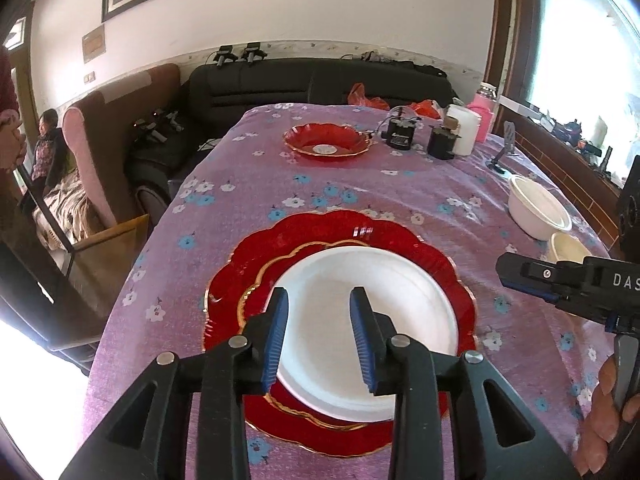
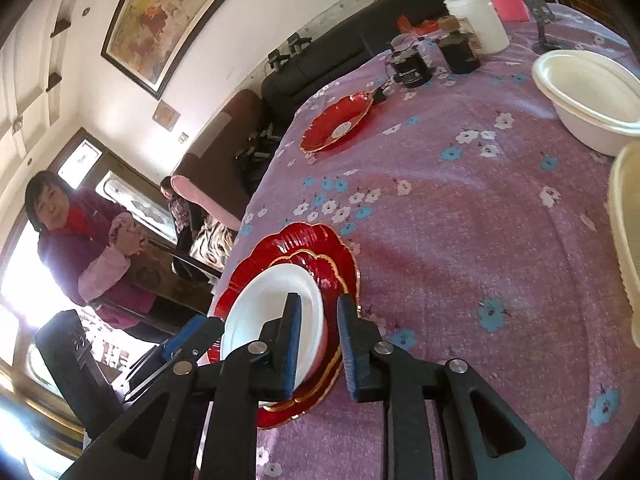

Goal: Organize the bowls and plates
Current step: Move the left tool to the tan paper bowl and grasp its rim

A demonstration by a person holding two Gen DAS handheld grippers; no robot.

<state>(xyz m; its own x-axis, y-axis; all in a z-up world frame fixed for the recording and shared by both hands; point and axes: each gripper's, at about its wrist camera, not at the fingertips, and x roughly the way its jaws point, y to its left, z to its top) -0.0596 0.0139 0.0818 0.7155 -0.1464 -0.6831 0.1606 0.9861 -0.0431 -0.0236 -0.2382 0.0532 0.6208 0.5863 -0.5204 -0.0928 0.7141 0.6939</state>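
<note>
A white plate lies on a smaller red plate, stacked on a large scalloped red plate on the purple floral tablecloth. My left gripper is open and empty, hovering over the white plate. My right gripper is open and empty at the stack's right edge; it also shows in the left wrist view. Another red plate sits far across the table. A large white bowl and a smaller cream bowl stand at the right.
Two dark jars, a white container and a pink jug stand at the far right. A black sofa lies behind the table. A person in purple stands left of the table.
</note>
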